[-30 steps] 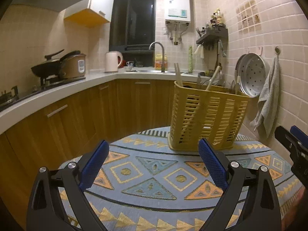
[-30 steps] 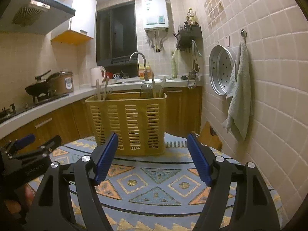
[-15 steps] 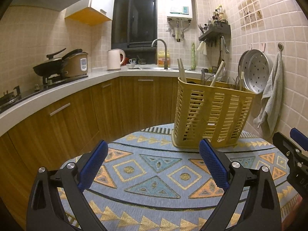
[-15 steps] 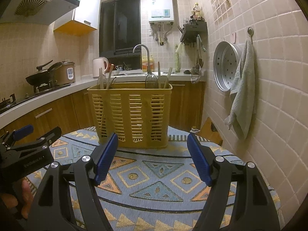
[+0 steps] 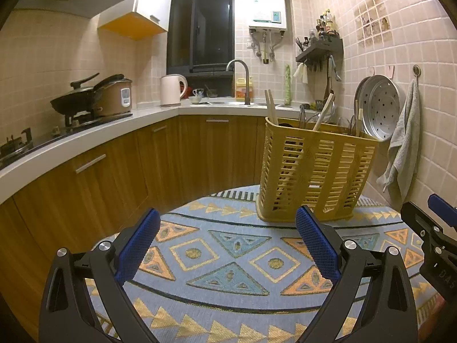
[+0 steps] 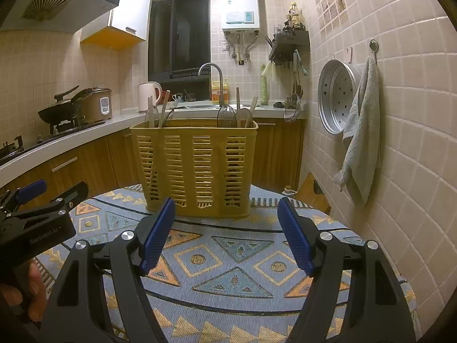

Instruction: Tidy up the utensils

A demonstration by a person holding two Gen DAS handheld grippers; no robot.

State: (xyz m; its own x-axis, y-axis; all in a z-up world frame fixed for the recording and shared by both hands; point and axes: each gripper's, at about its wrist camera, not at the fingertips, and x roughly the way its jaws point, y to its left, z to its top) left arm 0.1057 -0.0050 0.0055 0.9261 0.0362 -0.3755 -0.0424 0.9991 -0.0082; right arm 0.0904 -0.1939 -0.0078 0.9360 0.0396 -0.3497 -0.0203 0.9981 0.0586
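A yellow slatted utensil basket (image 6: pixel 195 168) stands upright at the far edge of a round table covered by a blue patterned cloth (image 6: pixel 234 265). Utensils (image 6: pixel 237 114) poke up out of the basket: pale wooden handles and chopsticks at the left end, a round wire skimmer and more wooden handles at the right end; which compartment each sits in cannot be told

The right gripper (image 6: pixel 225 234) hovers over the cloth just short of the basket, pointing at its long side. Its 2 blue-padded fingers (image 6: pixel 158 235) are spread wide with nothing between them, apart from the basket. The left gripper (image 5: pixel 225 245) hangs over the cloth further left, its pads equally spread and empty, with the basket ahead and to its right, well apart. A hand (image 6: pixel 22 294) grips its handle, seen at the lower left of the right wrist view

Behind the table runs a wooden-fronted counter (image 5: pixel 94 140) with a pan, rice cooker, kettle (image 5: pixel 171 90) and sink tap (image 5: pixel 241 77). On the tiled right wall hang a perforated metal steamer tray (image 6: pixel 335 97) and a grey towel (image 6: pixel 361 131)
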